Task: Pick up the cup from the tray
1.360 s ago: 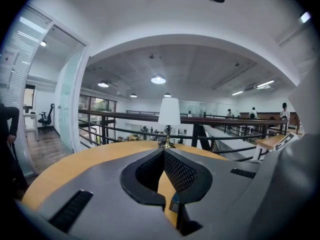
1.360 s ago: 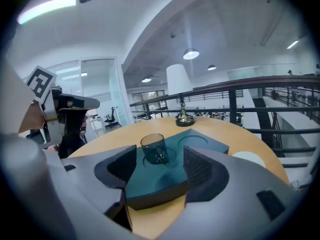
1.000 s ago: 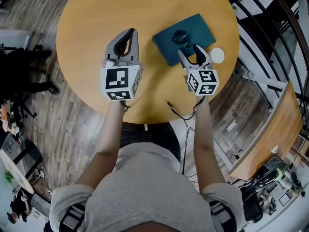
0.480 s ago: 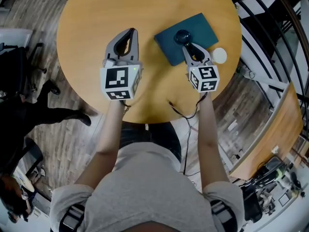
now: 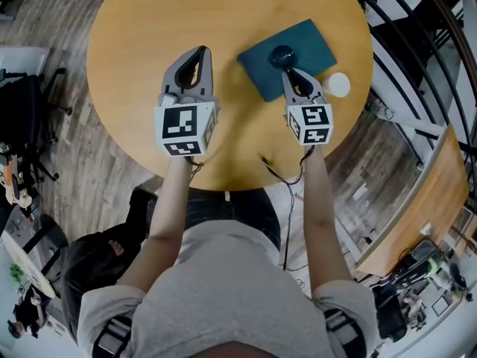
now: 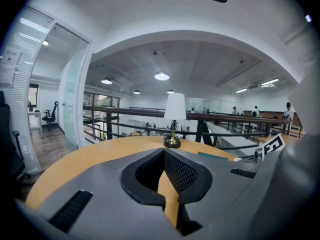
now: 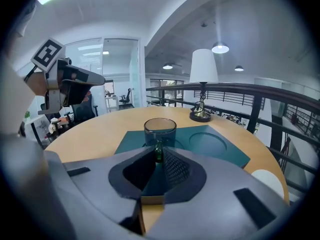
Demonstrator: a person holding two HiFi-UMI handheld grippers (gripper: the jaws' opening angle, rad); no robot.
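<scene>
A dark blue glass cup (image 5: 282, 55) stands upright on the teal tray (image 5: 313, 39) at the right side of the round wooden table (image 5: 141, 21). My right gripper (image 5: 292, 71) reaches onto the tray from the near side. In the right gripper view its jaws are closing, and the tips (image 7: 159, 153) pinch the cup's small green handle on the near side of the cup (image 7: 160, 128). The tray (image 7: 222, 151) has an empty round recess to the right of the cup. My left gripper (image 5: 200, 51) hovers over the table's middle, shut with nothing in it (image 6: 164, 151).
A white disc (image 5: 337, 85) lies on the table just right of the tray. A table lamp with a white shade (image 7: 202, 84) stands at the far edge. Railings and a drop lie beyond the table's right side. A black cable (image 5: 279, 171) hangs off the near edge.
My right gripper's jaws went from wide open to closed around the cup's handle and edged slightly forward. The left gripper has stayed still.
</scene>
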